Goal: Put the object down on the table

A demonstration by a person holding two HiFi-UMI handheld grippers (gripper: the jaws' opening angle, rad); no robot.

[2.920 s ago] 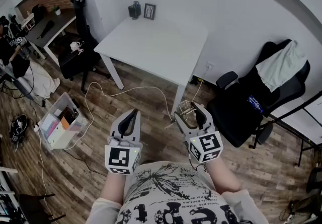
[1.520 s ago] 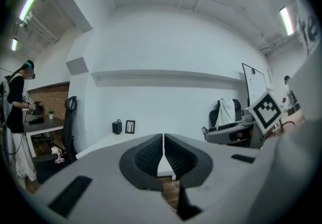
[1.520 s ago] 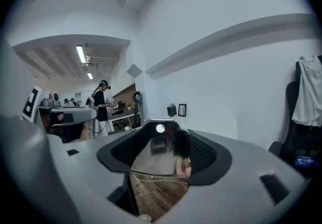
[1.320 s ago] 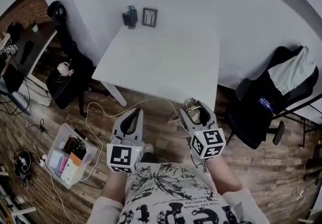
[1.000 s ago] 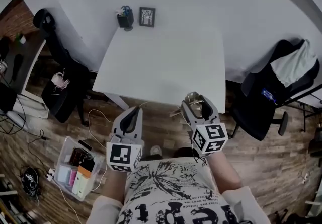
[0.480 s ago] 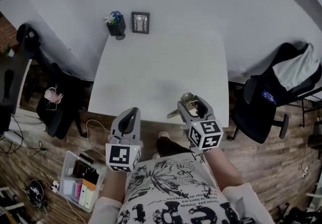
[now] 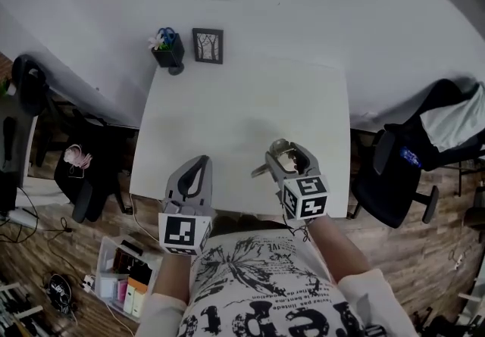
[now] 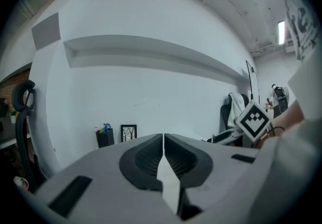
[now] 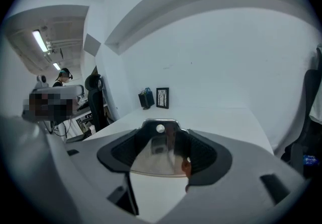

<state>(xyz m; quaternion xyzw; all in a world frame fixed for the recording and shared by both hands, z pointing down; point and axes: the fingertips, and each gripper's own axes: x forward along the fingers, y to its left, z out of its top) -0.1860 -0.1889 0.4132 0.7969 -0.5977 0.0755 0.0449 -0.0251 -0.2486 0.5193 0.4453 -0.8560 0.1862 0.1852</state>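
The right gripper point(image 7: 286, 154) has its jaws spread wide, clamped on a shiny metal object point(image 9: 160, 150) over the white bench point(image 7: 242, 101), near its edge at about 5 o'clock in the head view. The left gripper point(image 7: 199, 164) sits at 7 o'clock, its jaws pressed together with nothing between them. A picture frame point(image 7: 207, 45) and a pen pot point(image 7: 167, 49) stand at 11 o'clock.

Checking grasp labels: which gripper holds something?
The right gripper, clamped on a shiny metal object; the left gripper's jaws are shut together, empty.
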